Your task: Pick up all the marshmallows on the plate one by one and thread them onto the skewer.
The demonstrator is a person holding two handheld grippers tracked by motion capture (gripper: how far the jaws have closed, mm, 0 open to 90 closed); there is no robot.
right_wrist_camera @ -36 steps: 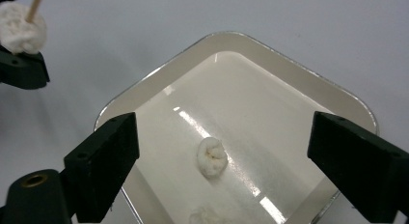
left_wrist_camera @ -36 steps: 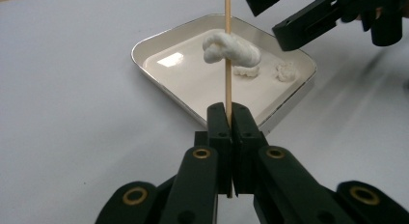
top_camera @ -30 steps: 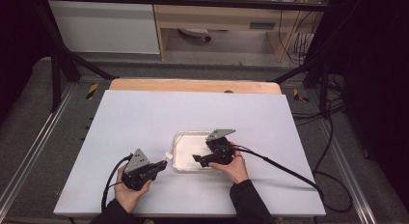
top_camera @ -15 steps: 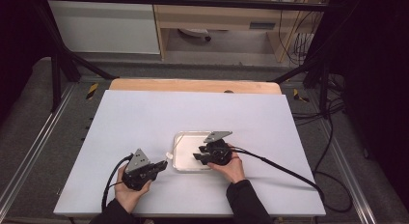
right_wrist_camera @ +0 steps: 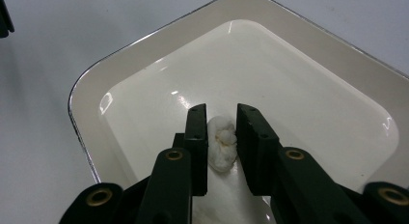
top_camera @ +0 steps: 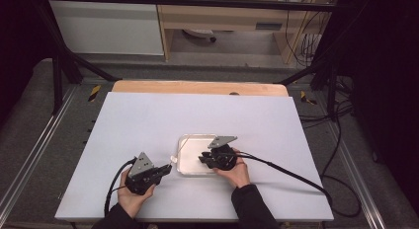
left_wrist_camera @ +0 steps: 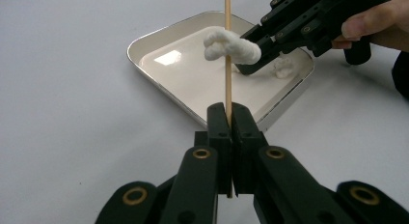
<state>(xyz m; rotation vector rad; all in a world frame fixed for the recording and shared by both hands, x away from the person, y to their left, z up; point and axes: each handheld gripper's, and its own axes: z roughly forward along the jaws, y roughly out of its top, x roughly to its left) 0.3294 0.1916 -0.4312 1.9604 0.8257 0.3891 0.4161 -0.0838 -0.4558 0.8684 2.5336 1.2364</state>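
**Stick and white lumps at the tray**

High view: left gripper (top_camera: pixel 167 169) sits just left of the white tray (top_camera: pixel 184 141); right gripper (top_camera: pixel 203 159) reaches into it.

Left gripper view: jaws clamped on a thin wooden stick (left_wrist_camera: pixel 227 64); a white lump (left_wrist_camera: pixel 230 45) is on the stick.

Right gripper view: jaws parted around a second lump (right_wrist_camera: pixel 222 144) lying on the tray floor.

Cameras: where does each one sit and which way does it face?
High view: above the person's side, facing forward and down on the table; both forearms, both grippers.
Left gripper view: rides the left gripper, faces the tray; jaws clamp a wooden skewer.
Right gripper view: rides the right gripper, looks into the tray; jaws flank a white lump.
Shared: all views show the tray.
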